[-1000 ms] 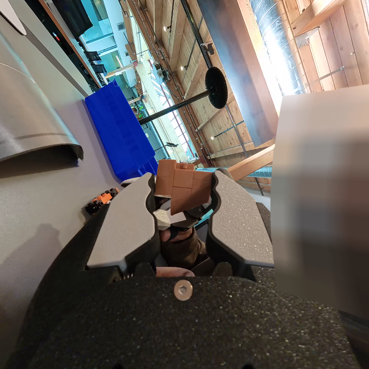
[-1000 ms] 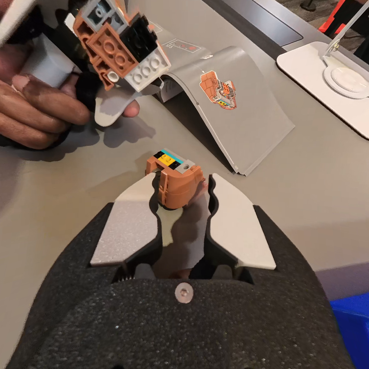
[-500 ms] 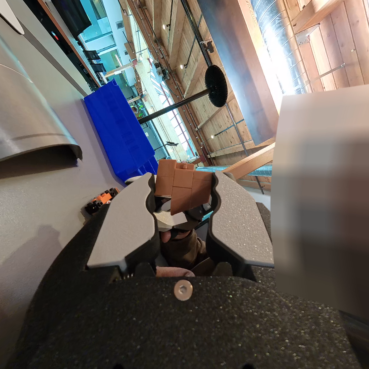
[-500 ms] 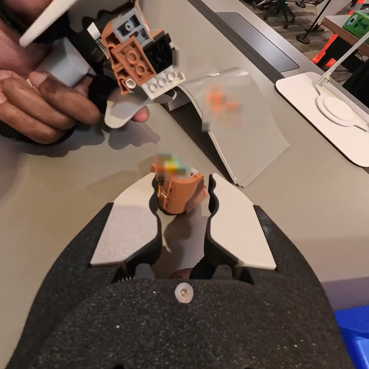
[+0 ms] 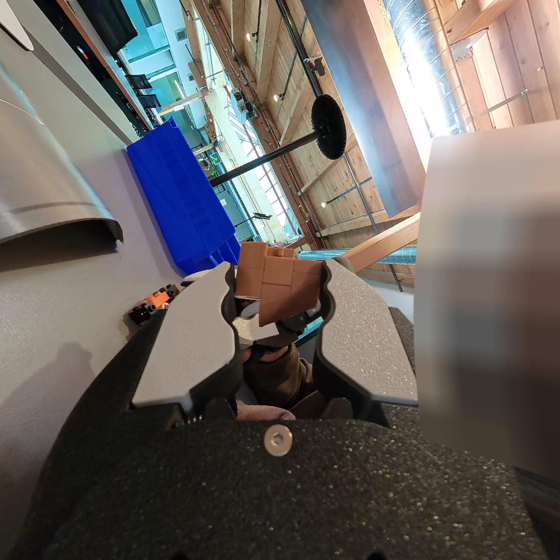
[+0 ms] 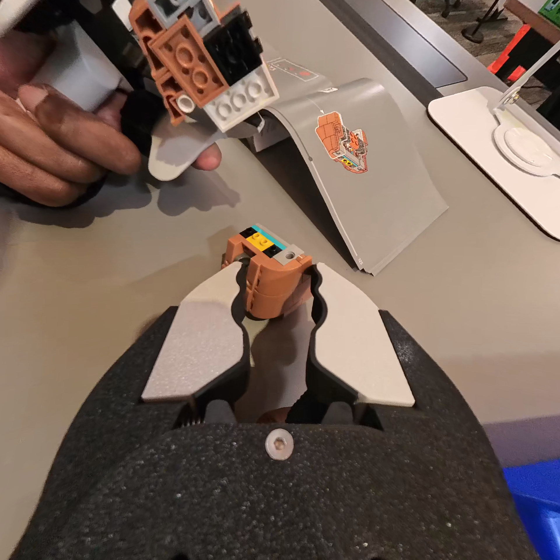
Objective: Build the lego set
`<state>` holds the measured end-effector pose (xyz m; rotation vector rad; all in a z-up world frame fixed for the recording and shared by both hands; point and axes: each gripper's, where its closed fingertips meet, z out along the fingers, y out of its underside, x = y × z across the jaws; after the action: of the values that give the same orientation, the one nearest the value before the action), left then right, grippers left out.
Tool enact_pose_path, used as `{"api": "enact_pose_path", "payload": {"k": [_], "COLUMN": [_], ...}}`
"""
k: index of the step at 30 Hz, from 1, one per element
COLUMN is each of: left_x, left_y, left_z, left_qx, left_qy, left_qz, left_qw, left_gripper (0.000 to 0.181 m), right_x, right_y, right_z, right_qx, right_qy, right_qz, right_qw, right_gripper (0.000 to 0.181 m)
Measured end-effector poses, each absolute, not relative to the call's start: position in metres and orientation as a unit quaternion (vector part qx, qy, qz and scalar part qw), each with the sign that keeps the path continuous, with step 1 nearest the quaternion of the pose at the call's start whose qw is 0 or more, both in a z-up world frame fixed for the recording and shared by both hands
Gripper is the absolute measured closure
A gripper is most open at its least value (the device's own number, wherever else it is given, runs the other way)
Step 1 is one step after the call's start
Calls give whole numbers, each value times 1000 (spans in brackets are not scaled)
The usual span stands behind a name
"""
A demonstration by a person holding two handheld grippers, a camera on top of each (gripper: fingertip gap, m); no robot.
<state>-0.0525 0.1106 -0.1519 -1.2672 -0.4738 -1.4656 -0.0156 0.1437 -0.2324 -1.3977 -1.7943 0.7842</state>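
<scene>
Left gripper [image 5: 277, 283]: fingers closed on a blocky brown, black and white brick sub-assembly [image 6: 201, 65], held in the air above the grey tabletop [image 6: 106, 272], its hollow underside turned toward the right gripper.
Right gripper [image 6: 277, 269]: fingers clamped on the sides of a rounded brown brick module with a yellow and teal top [image 6: 269, 272], apparently just above the tabletop.
Relation: the held-up sub-assembly lay up and to the left of the module, well apart.
Guide: curled grey instruction booklet [image 6: 363, 163], toward the far edge.
</scene>
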Motion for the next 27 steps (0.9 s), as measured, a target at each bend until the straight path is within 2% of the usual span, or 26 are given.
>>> {"api": "enact_pose_path", "payload": {"k": [11,20,27], "left_x": [-54,-53,-51], "left_y": [110,108,107], "left_z": [-151,-148,-144], "left_qx": [-534,-536,-526], "left_qy": [-198,-185,-181], "left_qz": [-614,-606,-614], "left_qw": [546,558,561], "left_gripper": [127,127,127], "right_x": [-18,-14,-6], "right_y": [145,133,125], "right_z": [-219,-151,-132], "right_qx": [-535,-423,-369], "right_qy": [-675,-588,-572], "right_qz": [334,471,458], "right_qw": [384,504,572], "right_gripper": [141,141,141]}}
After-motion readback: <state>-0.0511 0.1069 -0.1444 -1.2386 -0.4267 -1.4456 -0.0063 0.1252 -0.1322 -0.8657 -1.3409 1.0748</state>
